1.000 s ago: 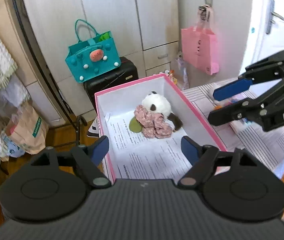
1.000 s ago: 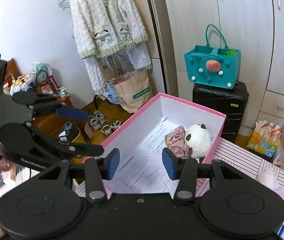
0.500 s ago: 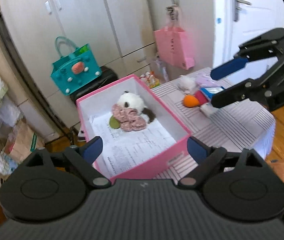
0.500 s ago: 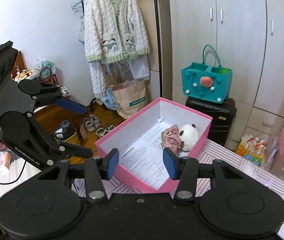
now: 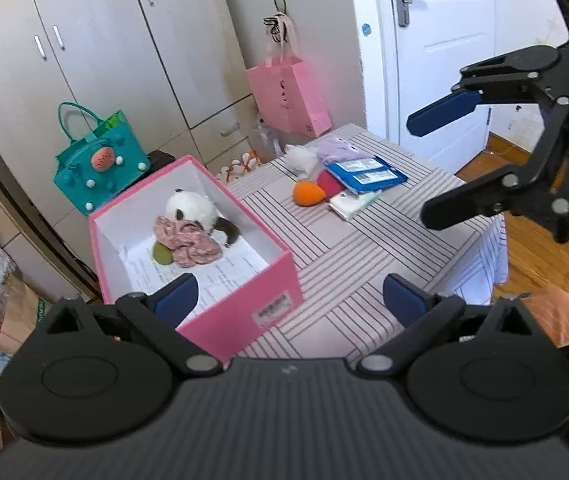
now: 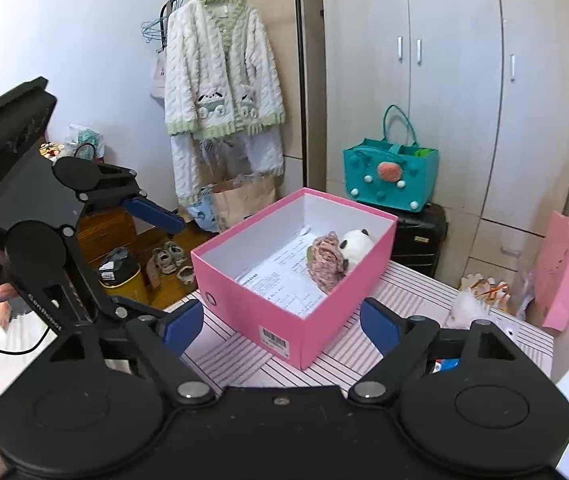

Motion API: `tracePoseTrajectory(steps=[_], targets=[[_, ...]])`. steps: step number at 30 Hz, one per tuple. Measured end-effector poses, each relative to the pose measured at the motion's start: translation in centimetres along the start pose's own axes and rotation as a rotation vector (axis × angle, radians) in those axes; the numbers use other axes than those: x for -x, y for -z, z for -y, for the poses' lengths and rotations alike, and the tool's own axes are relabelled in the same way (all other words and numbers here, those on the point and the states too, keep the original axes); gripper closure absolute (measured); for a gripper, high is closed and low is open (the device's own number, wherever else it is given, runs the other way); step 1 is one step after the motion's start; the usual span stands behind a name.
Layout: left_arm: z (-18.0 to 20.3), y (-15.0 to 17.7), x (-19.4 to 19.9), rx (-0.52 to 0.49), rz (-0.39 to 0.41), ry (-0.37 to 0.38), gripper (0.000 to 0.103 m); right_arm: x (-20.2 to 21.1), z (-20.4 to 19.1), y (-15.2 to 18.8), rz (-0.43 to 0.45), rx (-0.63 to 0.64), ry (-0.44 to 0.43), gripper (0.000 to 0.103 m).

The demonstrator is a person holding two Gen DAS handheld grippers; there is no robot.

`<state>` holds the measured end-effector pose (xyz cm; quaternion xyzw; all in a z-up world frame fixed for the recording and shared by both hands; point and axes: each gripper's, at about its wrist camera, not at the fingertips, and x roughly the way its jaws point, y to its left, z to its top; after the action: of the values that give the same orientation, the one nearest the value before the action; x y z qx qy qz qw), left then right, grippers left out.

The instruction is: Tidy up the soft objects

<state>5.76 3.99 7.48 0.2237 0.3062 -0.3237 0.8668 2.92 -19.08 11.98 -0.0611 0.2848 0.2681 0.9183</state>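
A pink box [image 5: 244, 312] [image 6: 244, 300] stands on the striped table [image 5: 356, 264]. Inside lie a panda plush [image 5: 192, 208] [image 6: 358, 242], a pink floral cloth [image 5: 188, 238] [image 6: 326, 258] and a green ball [image 5: 161, 255]. Further along the table lie an orange soft ball [image 5: 307, 193], a white fluffy toy [image 5: 300, 157] [image 6: 466, 304], a lilac soft thing [image 5: 336, 148] and blue packets [image 5: 364, 174]. My left gripper [image 5: 288, 300] is open and empty, above the box's near corner. My right gripper [image 6: 280, 322] is open and empty, held above the table in front of the box.
A teal tote bag [image 5: 100, 164] [image 6: 390, 178] sits on a black suitcase [image 6: 420, 236] by the wardrobe. A pink paper bag [image 5: 288, 94] hangs beside it. A clothes rack with a white cardigan [image 6: 220, 80] stands left. The wooden floor [image 5: 544, 248] lies past the table's right edge.
Both grippers have pulled back and up from the box, so more of the table shows. The things in the box have stayed put. Both grippers stay open.
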Motion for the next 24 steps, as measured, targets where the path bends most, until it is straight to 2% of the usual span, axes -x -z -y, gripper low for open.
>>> tracePoseTrajectory(steps=[4, 6, 9, 13, 17, 19, 22, 24], targets=[[0.9, 1.0, -1.4, 0.017, 0.015, 0.004, 0.003, 0.6, 0.2, 2.2, 0.026, 0.006, 0.036, 0.008], [1.3, 1.7, -2.4, 0.044, 0.031, -0.021, 0.003, 0.8, 0.3, 3.5, 0.058, 0.027, 0.066, 0.007], [1.5, 2.6, -3.6, 0.108, 0.084, -0.030, 0.003, 1.1, 0.5, 5.1, 0.111, 0.065, 0.122, 0.007], [1.4, 3.6, -5.5, 0.245, 0.152, -0.011, 0.003, 0.8, 1.9, 6.9, 0.191, 0.033, 0.207, 0.007], [2.1, 3.6, -7.4, 0.264, 0.204, -0.037, 0.003, -0.2, 4.0, 8.6, 0.236, 0.027, 0.258, 0.007], [2.4, 3.1, -8.2, 0.299, 0.242, -0.039, 0.003, -0.8, 5.8, 9.2, 0.240, -0.021, 0.232, 0.007], [3.0, 1.9, -10.0, 0.321, 0.268, -0.016, 0.003, -2.1, 9.6, 9.7, 0.193, -0.204, 0.208, 0.008], [3.5, 1.0, -11.1, 0.346, 0.277, -0.014, 0.006, -2.6, 11.7, 10.3, 0.168, -0.267, 0.199, 0.008]])
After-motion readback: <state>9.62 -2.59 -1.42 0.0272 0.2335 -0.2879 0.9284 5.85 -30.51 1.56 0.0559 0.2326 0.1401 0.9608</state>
